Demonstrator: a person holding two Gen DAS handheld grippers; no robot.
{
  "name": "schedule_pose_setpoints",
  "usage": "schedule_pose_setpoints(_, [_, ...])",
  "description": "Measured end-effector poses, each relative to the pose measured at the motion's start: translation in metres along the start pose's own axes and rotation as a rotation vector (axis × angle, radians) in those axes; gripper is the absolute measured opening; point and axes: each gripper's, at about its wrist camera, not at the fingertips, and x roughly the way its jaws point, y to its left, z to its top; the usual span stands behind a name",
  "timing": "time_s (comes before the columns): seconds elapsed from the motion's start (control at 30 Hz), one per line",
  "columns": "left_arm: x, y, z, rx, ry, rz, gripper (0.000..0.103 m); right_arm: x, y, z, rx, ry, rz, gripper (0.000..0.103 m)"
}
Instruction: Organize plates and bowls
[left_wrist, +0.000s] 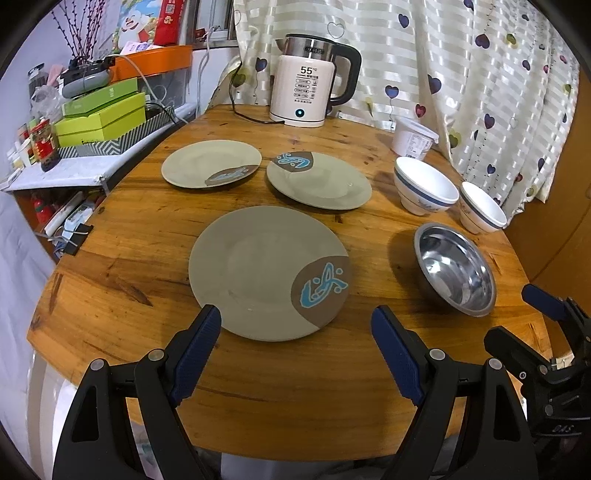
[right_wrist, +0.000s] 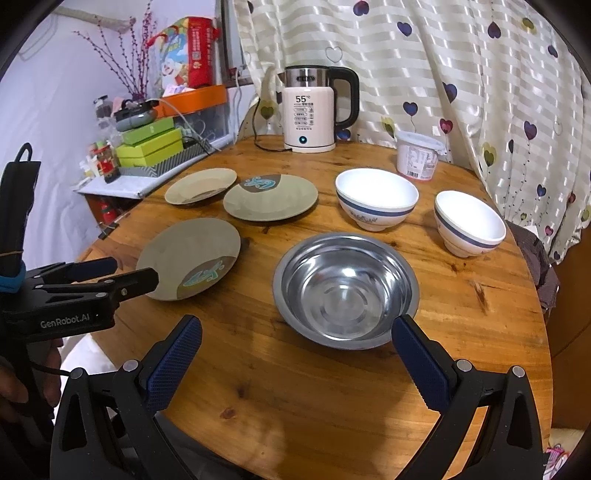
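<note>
The near plate (left_wrist: 269, 273) lies flat on the round table (left_wrist: 122, 258), straight ahead of your left gripper (left_wrist: 295, 354), its near rim just past the spread, empty jaws, so that hand looks best placed for it. The steel bowl (right_wrist: 345, 290) sits likewise just ahead of your right gripper (right_wrist: 295, 365), which is also wide open and holds nothing. Two more plates (left_wrist: 211, 163) (left_wrist: 318, 181) lie farther back, rims close together; two white bowls (right_wrist: 376, 197) (right_wrist: 469, 221) stand behind the steel one. Only your right view shows your left gripper from the side, hovering at the near plate's edge.
</note>
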Motion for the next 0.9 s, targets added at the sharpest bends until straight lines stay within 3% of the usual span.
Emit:
schedule_pose_setpoints(0.53, [0.003, 0.004, 0.003, -0.012, 0.006, 0.011, 0.084, 0.01, 0.004, 0.002, -0.017, 0.038, 0.062, 0.103])
schedule_pose_setpoints(0.9, [0.004, 0.005, 0.004, -0.012, 0.007, 0.012, 0.084, 0.013, 0.002, 0.004, -0.011, 0.053, 0.053, 0.103])
